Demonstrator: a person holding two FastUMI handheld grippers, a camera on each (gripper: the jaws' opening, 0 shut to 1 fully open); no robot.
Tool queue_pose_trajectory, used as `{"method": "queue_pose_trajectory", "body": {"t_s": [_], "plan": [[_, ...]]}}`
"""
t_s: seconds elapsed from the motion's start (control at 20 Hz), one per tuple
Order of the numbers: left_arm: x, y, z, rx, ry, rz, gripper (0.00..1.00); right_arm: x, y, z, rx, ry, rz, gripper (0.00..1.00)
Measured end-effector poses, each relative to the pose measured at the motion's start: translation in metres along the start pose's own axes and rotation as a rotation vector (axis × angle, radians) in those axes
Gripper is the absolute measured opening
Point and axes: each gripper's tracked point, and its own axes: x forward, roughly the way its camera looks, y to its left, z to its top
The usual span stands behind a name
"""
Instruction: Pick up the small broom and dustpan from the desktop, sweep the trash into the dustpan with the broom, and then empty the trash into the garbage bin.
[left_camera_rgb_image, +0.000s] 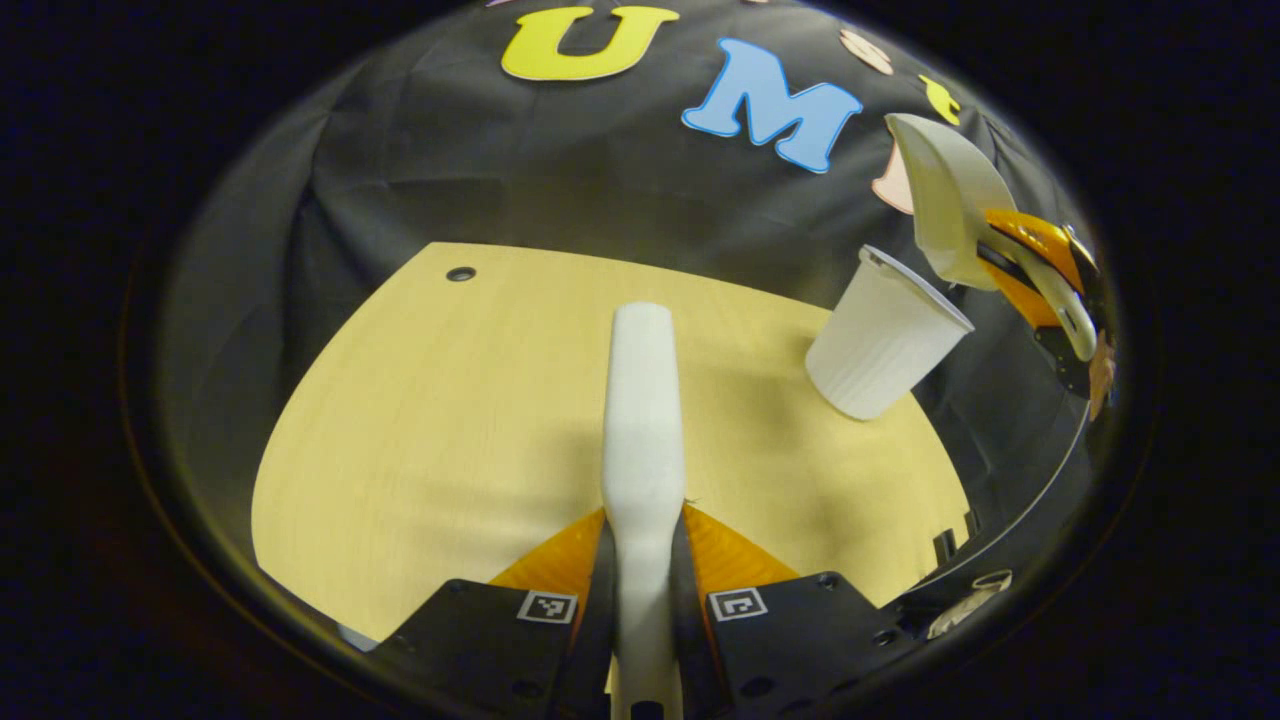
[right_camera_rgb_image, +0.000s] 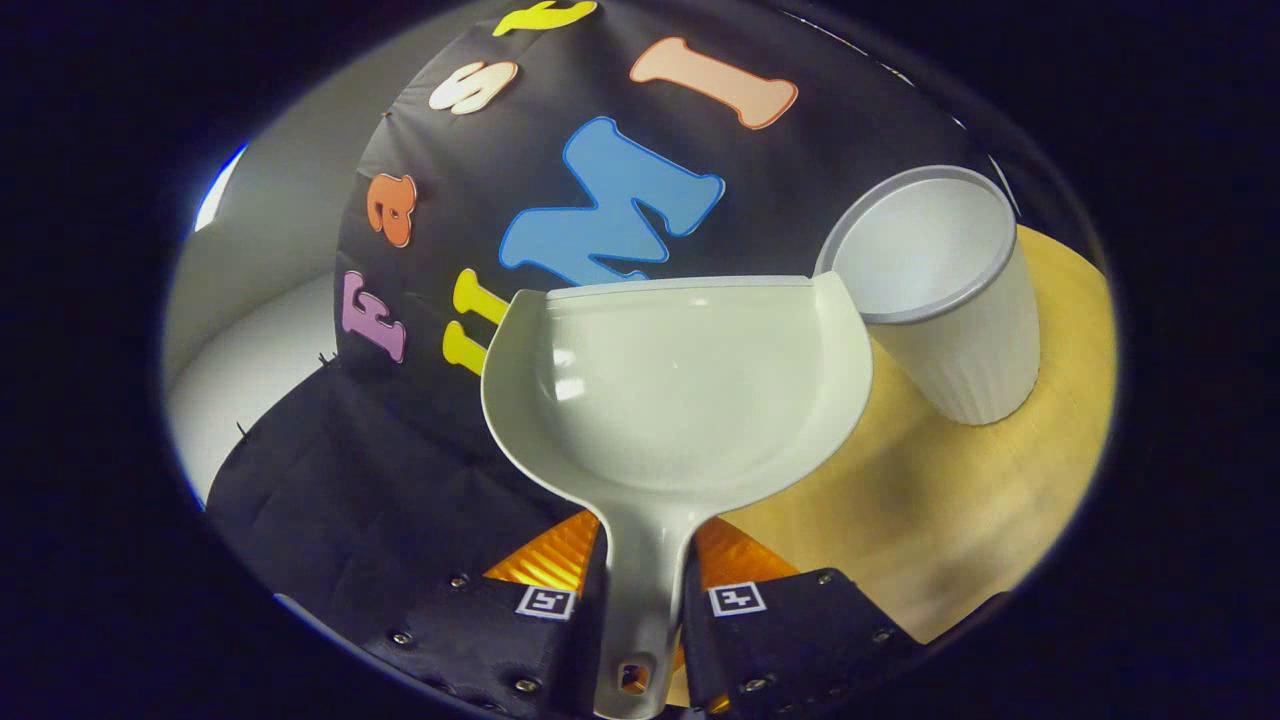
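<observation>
left gripper (left_camera_rgb_image: 643, 590) clamping broom (left_camera_rgb_image: 642, 420) — dustpan (left_camera_rgb_image: 945, 200) above bin (left_camera_rgb_image: 880, 345)

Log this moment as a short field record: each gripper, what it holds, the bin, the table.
left gripper: shut on the broom handle, which points forward over the table
right gripper: shut on the dustpan handle
dustpan: raised, tilted beside the garbage bin; its pan looks empty
garbage bin: white ribbed cup, upright near the table edge, open; contents cannot be told
table: light wood, no trash visible on the part seen
</observation>
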Motion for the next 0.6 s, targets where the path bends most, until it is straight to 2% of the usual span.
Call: {"method": "queue_pose_trajectory", "body": {"t_s": [0.05,0.25,0.35,0.5,0.6], "plan": [[0.0,0.006,0.0,-0.002,-0.003,0.013,0.36,0.001,-0.003,-0.009,-0.037,0.01,-0.022,0.34],[0.006,0.027,-0.003,0.007,-0.004,0.048,0.36,0.009,-0.019,-0.044,-0.17,0.072,-0.122,0.34],[0.012,0.037,-0.005,0.016,0.002,0.058,0.32,0.011,-0.033,-0.062,-0.228,0.1,-0.176,0.34],[0.021,0.052,-0.009,0.031,0.014,0.08,0.36,0.013,-0.058,-0.088,-0.278,0.146,-0.254,0.34],[0.027,0.059,-0.017,0.037,0.034,0.086,0.34,0.022,-0.07,-0.104,-0.305,0.179,-0.308,0.34]]}}
